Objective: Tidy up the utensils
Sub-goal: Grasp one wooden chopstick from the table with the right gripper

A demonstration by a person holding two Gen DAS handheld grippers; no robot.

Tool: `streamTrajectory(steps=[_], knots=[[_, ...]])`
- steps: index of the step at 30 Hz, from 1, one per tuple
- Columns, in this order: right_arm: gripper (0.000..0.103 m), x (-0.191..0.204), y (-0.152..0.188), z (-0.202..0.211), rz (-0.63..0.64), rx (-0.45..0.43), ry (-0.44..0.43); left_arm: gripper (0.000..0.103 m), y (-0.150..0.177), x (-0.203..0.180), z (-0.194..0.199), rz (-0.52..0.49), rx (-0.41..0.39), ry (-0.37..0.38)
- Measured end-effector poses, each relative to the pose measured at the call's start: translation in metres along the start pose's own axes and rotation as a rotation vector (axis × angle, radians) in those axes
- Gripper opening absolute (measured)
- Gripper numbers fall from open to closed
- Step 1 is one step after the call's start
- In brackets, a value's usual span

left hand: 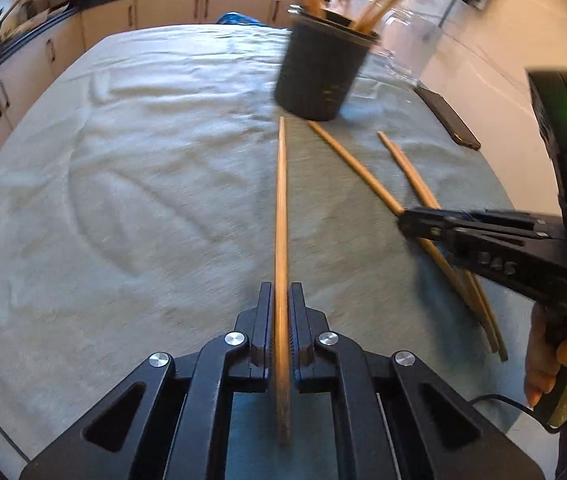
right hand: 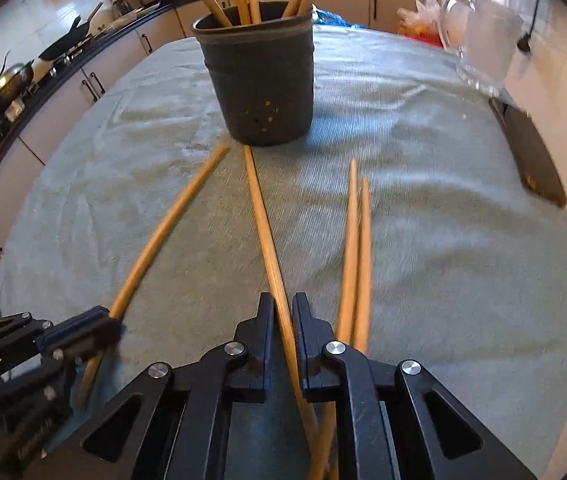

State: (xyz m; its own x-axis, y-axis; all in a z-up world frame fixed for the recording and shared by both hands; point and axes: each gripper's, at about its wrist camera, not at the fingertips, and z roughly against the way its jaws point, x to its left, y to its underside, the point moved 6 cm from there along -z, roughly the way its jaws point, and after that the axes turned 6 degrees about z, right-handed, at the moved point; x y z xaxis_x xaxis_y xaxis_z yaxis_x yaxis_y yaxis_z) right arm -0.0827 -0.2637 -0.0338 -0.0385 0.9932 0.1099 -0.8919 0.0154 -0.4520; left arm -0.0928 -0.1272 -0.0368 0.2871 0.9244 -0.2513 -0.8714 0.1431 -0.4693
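A dark utensil cup (right hand: pixel 259 80) with several wooden chopsticks in it stands on the grey-green cloth; it also shows in the left wrist view (left hand: pixel 321 68). My left gripper (left hand: pixel 282 292) is shut on one wooden chopstick (left hand: pixel 281 200) that points toward the cup. My right gripper (right hand: pixel 283 304) is shut on another chopstick (right hand: pixel 261 216) whose tip reaches the cup's base. A pair of chopsticks (right hand: pixel 357 240) lies on the cloth just right of the right gripper. The right gripper shows in the left wrist view (left hand: pixel 403 220), the left gripper in the right wrist view (right hand: pixel 111 322).
A dark flat phone-like slab (right hand: pixel 531 152) lies at the table's right edge. A clear glass jug (right hand: pixel 479 36) stands at the far right. Kitchen counters with pans (right hand: pixel 15 80) run along the left and back. The cloth-covered table (left hand: pixel 123 160) spreads to the left.
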Motion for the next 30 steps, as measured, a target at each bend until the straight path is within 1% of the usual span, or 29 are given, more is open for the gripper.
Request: streamTrajectory(steps=[3, 5, 8, 11, 14, 15, 16, 17, 18, 20, 22, 26, 30], knots=[[0.011, 0.008, 0.013, 0.005, -0.045, 0.024, -0.063, 0.006, 0.008, 0.019, 0.01, 0.027, 0.008, 0.006], [0.011, 0.016, 0.023, 0.01, -0.044, 0.037, -0.079, 0.007, 0.012, 0.026, 0.014, 0.035, 0.01, 0.013], [0.012, 0.026, 0.035, 0.015, -0.029, 0.051, -0.076, 0.007, 0.017, 0.028, 0.017, 0.03, 0.012, 0.018], [0.014, 0.032, 0.04, 0.017, 0.013, 0.054, -0.044, 0.007, 0.016, 0.025, 0.018, 0.019, 0.029, 0.011], [0.017, 0.033, 0.039, 0.017, 0.014, 0.067, -0.034, 0.011, 0.013, 0.024, 0.024, 0.01, 0.03, 0.026], [0.018, 0.033, 0.037, 0.016, 0.017, 0.07, -0.027, 0.019, 0.011, 0.024, 0.026, 0.0, 0.026, 0.018], [0.019, 0.032, 0.036, 0.015, 0.024, 0.073, -0.018, 0.033, 0.009, 0.026, 0.027, -0.007, 0.025, 0.009], [0.019, 0.032, 0.033, 0.014, 0.032, 0.075, -0.009, 0.038, 0.005, 0.027, 0.027, -0.019, 0.022, -0.005], [0.019, 0.031, 0.031, 0.012, 0.035, 0.078, 0.0, 0.041, 0.001, 0.028, 0.026, -0.026, 0.018, -0.014], [0.019, 0.027, 0.024, 0.008, 0.029, 0.08, 0.011, 0.041, -0.007, 0.029, 0.02, -0.051, 0.023, -0.038], [0.019, 0.022, 0.015, 0.005, 0.031, 0.077, 0.031, 0.041, -0.012, 0.032, 0.014, -0.06, 0.027, -0.042], [0.019, 0.015, -0.004, -0.004, 0.031, 0.076, 0.053, 0.041, -0.02, 0.034, 0.001, -0.054, 0.056, -0.024], [0.019, 0.009, -0.025, -0.014, 0.059, 0.057, 0.086, 0.041, -0.026, 0.035, -0.001, -0.047, 0.052, -0.011]])
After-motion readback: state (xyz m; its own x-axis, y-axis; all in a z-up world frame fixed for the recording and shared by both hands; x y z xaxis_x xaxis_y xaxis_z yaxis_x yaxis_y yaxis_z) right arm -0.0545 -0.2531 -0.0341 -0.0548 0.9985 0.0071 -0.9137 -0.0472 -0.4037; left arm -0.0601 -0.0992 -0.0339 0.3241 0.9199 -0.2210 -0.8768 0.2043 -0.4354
